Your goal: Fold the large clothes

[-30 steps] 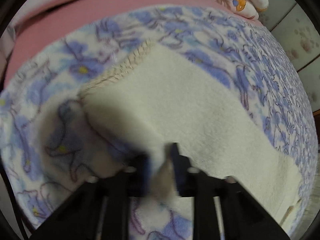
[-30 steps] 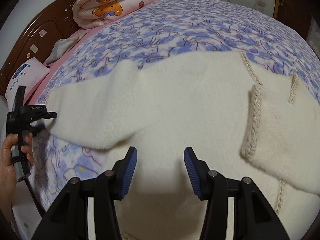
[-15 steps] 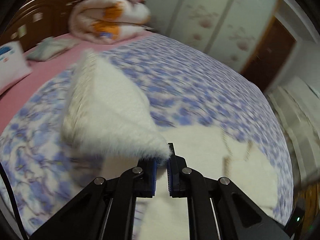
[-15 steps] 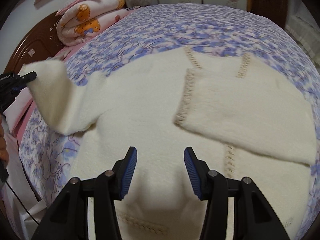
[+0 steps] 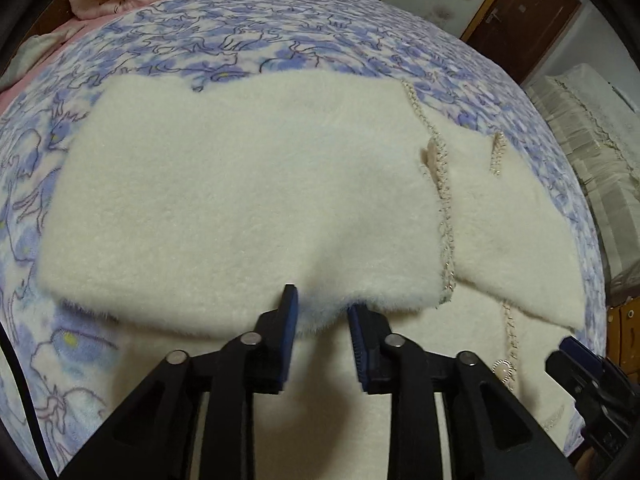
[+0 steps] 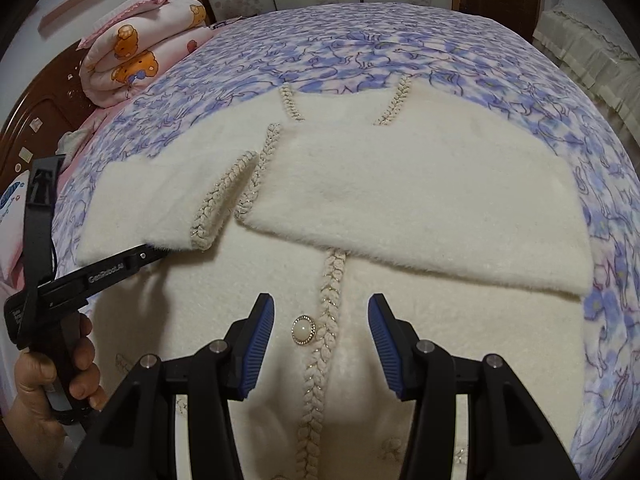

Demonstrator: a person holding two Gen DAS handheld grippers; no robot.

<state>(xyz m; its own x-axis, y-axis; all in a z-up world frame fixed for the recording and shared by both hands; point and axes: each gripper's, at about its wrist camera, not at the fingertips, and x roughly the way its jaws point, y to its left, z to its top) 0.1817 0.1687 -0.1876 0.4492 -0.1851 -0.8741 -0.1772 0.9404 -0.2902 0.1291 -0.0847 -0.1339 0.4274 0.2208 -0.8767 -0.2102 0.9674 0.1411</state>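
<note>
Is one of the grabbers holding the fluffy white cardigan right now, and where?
Neither grips it. The left gripper is opening its jaws, letting go of the sleeve edge. The right gripper hangs open over the cardigan.

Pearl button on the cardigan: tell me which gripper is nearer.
Right. The right gripper hangs over the pearl button, which shows between its open fingers. The left gripper sits off to the side, at the folded sleeve, jaws opening.

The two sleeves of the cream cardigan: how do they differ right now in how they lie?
The left sleeve has the left gripper at its lower edge, jaws opening; the right sleeve lies free, away from the right gripper. In the right wrist view, the right sleeve looks wider. Both are folded inward, braided cuffs near the middle.
</note>
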